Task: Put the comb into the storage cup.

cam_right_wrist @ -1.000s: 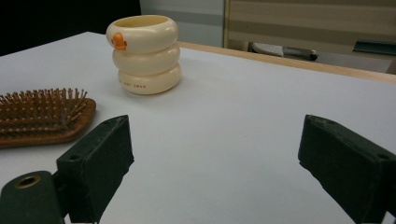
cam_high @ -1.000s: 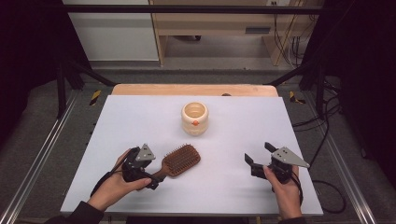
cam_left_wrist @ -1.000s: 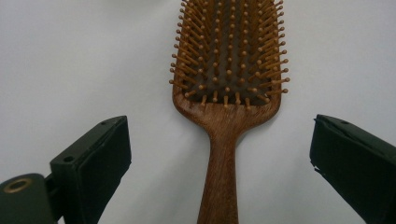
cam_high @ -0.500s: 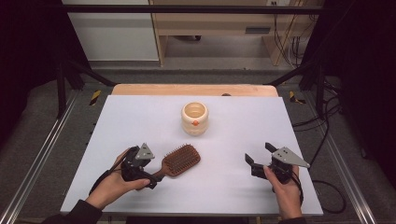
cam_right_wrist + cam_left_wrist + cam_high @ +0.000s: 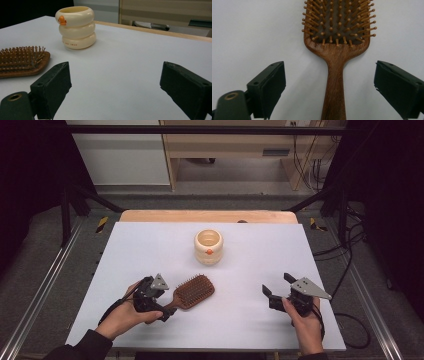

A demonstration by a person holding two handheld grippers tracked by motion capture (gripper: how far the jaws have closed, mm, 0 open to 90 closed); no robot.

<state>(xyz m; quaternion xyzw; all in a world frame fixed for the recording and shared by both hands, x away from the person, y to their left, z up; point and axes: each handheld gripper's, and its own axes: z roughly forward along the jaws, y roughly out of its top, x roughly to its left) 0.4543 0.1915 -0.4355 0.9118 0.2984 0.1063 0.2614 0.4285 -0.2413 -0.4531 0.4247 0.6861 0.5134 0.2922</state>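
White table (image 5: 150, 245) fills our workspace, and little on it has changed over the last second: the hairbrush (image 5: 192, 292) and the cream cup (image 5: 208, 246) lie where they were. Our left gripper (image 5: 329, 87) straddles the brush handle; its jaws have just been closing a little, yet both pads stand clear of the wood. Our right gripper (image 5: 115, 87) is released over bare table. We cannot see into the cup.

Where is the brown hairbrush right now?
In the high view, the brown wooden paddle hairbrush lies bristles-up on the white table, left of centre, its handle between the open left gripper jaws, nearer than the cream ringed cup.
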